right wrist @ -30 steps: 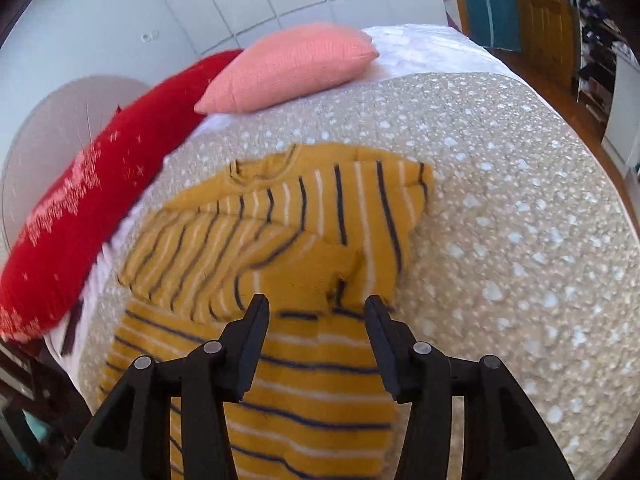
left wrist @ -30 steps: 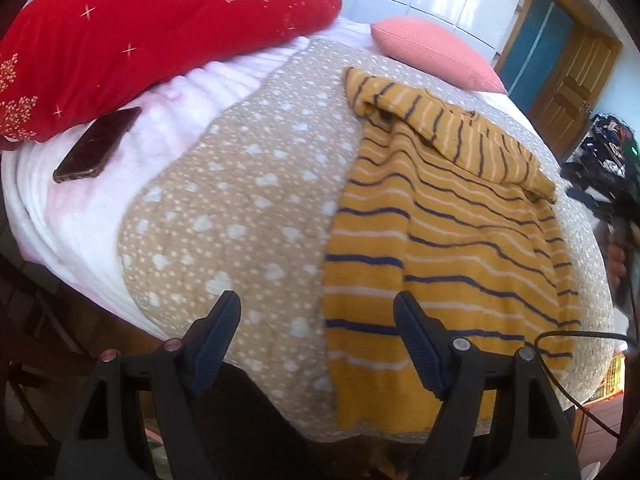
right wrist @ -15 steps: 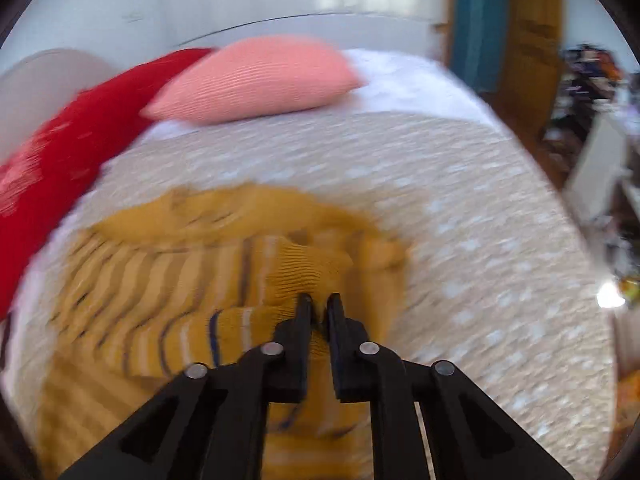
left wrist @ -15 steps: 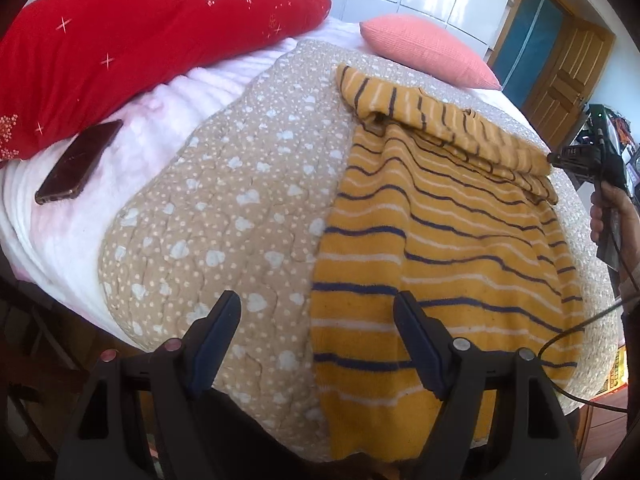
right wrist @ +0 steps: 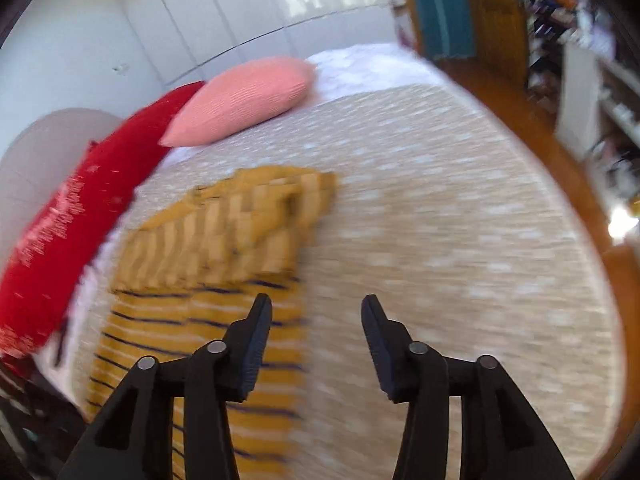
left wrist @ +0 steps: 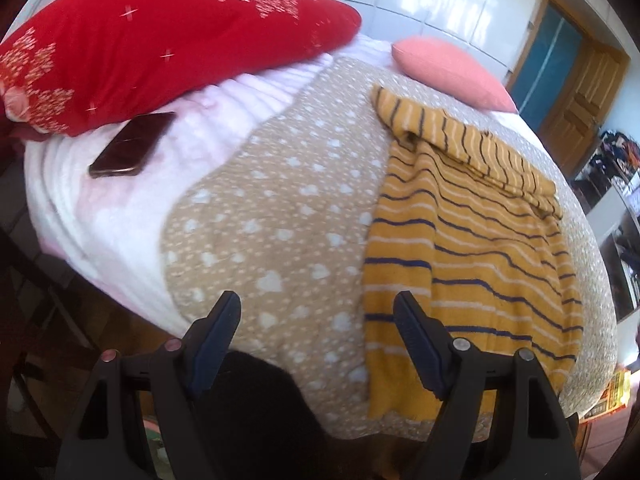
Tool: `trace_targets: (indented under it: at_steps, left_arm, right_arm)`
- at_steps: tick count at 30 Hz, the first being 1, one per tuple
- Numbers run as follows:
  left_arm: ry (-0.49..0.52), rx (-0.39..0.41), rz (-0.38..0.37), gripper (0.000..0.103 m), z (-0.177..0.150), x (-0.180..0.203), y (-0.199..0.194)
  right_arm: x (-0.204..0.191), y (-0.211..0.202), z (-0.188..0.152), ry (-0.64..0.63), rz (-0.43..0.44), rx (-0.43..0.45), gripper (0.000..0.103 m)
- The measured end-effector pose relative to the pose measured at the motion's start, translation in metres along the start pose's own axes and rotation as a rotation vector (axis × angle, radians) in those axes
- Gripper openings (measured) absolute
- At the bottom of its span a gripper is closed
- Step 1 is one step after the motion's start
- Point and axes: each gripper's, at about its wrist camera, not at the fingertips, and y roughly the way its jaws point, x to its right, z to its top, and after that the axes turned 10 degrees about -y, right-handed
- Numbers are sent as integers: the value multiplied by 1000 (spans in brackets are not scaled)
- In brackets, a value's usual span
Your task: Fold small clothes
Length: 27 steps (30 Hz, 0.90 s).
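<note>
A mustard-yellow sweater with navy and white stripes (left wrist: 464, 248) lies flat on the tan dotted bedspread (left wrist: 272, 216), its sleeves folded across the chest. My left gripper (left wrist: 316, 320) is open and empty, above the bed's near edge just left of the sweater's hem. In the right wrist view the sweater (right wrist: 208, 264) is blurred and lies to the left. My right gripper (right wrist: 316, 316) is open and empty, held above the sweater's right edge and the bare bedspread (right wrist: 460, 248).
A large red pillow (left wrist: 152, 44) and a pink pillow (left wrist: 452, 68) lie at the head of the bed. A dark phone (left wrist: 130, 144) rests on the white blanket (left wrist: 100, 216). A wooden door (left wrist: 580, 96) and cluttered shelves (right wrist: 580, 40) stand beyond the bed.
My right gripper had shut on the folded sleeve, then let go, opened and drew back to the right. My left gripper stayed open, shifting slightly near the hem.
</note>
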Motion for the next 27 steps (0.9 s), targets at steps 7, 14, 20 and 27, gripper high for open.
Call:
trace_targets:
  at_steps: [7, 14, 20, 27]
  left_arm:
    - [-107, -140, -172, 80, -11, -18, 37]
    - [-35, -161, -168, 93, -13, 15, 57]
    - [-37, -201, -260, 76, -30, 20, 52]
    - [-102, -232, -429, 57, -34, 13, 45]
  right_arm:
    - [-17, -27, -89, -92, 18, -72, 69]
    - [-84, 11, -138, -38, 258, -114, 70]
    - [-99, 13, -141, -22, 299, -93, 75]
    - [-72, 27, -171, 297, 758, -144, 75]
